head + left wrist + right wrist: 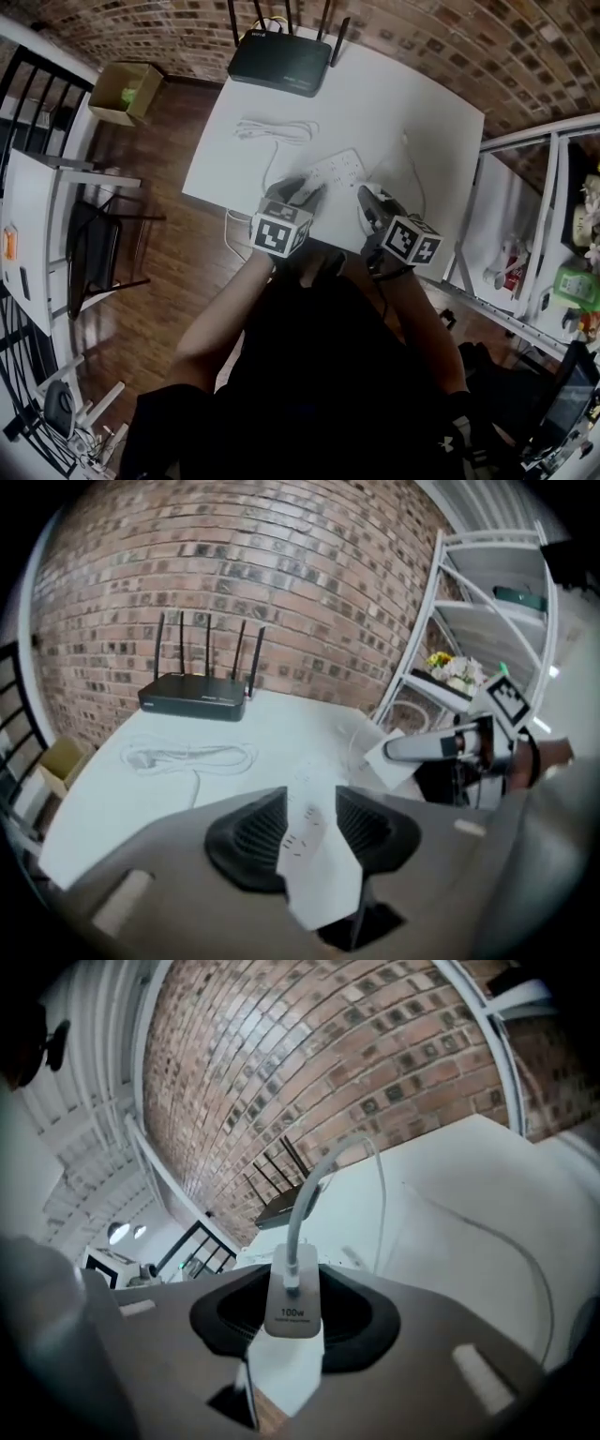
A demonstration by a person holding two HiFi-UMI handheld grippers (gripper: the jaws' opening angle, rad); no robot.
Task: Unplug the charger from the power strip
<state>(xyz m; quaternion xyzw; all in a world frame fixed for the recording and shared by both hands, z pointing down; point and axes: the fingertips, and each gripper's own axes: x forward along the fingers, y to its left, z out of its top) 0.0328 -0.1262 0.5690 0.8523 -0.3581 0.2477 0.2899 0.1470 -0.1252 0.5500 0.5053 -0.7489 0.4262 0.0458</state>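
Right hand-held gripper [296,1321] has its jaws closed on the white charger [292,1299], a small block marked 100W. It pinches the block across the sides, and a pale cable [305,1199] rises from the block's top and curves away ahead of the jaws. Left hand-held gripper [309,829] is clamped on one end of the white power strip [317,878], and socket slots show between its pads. Seen from the left gripper view, the charger sits ahead and to the right of those jaws, apart from the strip. It looks already free of its socket, though its pins are not visible. The white tabletop [412,112] spreads out ahead of both grippers.

To finish the step well, hold the strip firmly so it cannot follow the charger. Draw the charger straight away from the socket face rather than twisting it, and leave slack in the cable so it does not tug. The likely risk is the smooth block slipping in a side pinch.
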